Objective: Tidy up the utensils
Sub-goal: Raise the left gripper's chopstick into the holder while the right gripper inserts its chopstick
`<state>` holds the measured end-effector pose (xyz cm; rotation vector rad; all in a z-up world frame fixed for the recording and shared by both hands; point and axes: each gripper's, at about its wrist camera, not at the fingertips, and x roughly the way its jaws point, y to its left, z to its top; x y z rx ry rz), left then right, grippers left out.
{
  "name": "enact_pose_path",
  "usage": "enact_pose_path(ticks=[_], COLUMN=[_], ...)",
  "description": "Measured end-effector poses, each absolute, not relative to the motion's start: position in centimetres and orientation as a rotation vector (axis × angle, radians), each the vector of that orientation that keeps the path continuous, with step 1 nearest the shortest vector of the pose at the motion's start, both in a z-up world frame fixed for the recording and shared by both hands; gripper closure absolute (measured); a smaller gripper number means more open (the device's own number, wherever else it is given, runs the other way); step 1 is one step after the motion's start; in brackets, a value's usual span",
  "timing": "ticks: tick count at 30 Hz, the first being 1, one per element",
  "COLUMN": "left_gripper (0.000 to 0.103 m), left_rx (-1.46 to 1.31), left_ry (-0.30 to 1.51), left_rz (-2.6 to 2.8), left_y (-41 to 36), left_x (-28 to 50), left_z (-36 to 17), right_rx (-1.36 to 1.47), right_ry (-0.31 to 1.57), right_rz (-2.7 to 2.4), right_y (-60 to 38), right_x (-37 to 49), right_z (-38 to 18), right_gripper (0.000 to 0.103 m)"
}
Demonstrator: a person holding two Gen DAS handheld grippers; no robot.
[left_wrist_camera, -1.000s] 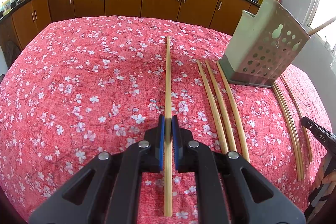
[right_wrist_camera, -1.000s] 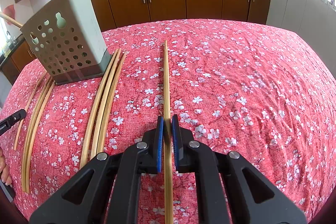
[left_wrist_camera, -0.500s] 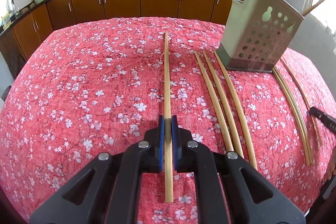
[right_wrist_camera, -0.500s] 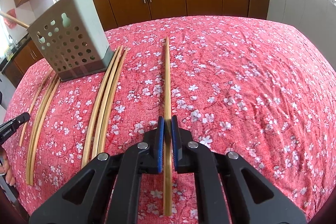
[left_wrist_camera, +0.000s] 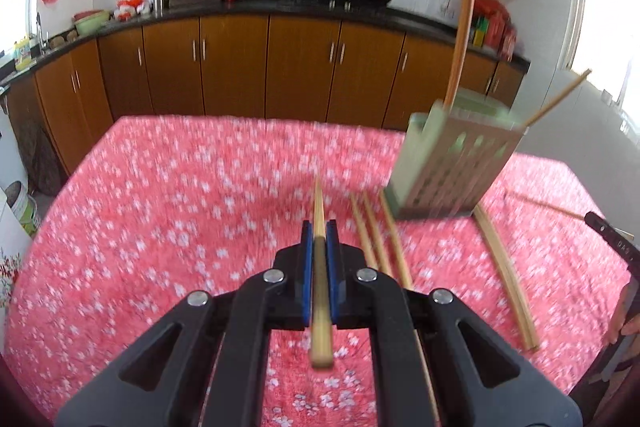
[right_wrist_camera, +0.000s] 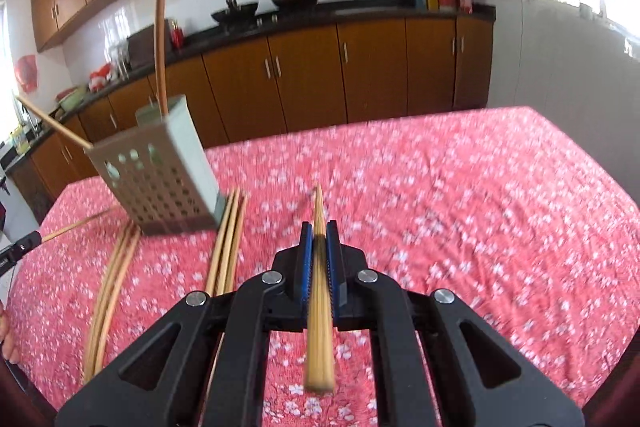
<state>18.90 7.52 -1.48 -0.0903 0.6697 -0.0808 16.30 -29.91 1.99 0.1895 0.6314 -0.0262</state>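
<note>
Carrying one chopstick in each gripper toward the holder (left_wrist_camera: 452, 163)

Your left gripper (left_wrist_camera: 319, 259) and right gripper (right_wrist_camera: 319, 259) each clench a chopstick (left_wrist_camera: 319, 279) (right_wrist_camera: 319, 291); swing fast and either tip may knock that holder over.

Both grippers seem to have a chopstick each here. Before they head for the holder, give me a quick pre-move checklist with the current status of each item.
1. Left gripper shut on a light bamboo chopstick: ok.
2. Right gripper shut on a second bamboo chopstick: ok.
3. Both held sticks lifted off the red floral tablecloth: cannot tell, the frames are blurred.
4. Grey-green perforated utensil holder upright, top open: ok.
5. Room in the holder, with two sticks already in it: cannot tell.
6. Loose chopsticks beside the holder, away from both grippers: ok.
</note>
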Motion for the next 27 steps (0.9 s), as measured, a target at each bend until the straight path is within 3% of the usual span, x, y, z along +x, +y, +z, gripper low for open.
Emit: enact_pose_path(ticks=[6,27], left_gripper=[0.095,0.095], left_rx=[-0.095,-0.106], left_ry=[0.585,0.516], left_rz=[-0.078,-0.081], left_y=[7.4,7.3], left_x=[18.4,18.5], left_z=[1.7,4.9], right_rx=[0.186,0.194], right_ry=[0.578,0.472], right_rz=[-0.028,-0.002], right_y=[-29.8,-29.8], right_x=[16.4,15.9], right_z=[3.5,7.2], right_gripper=[0.095,0.095])
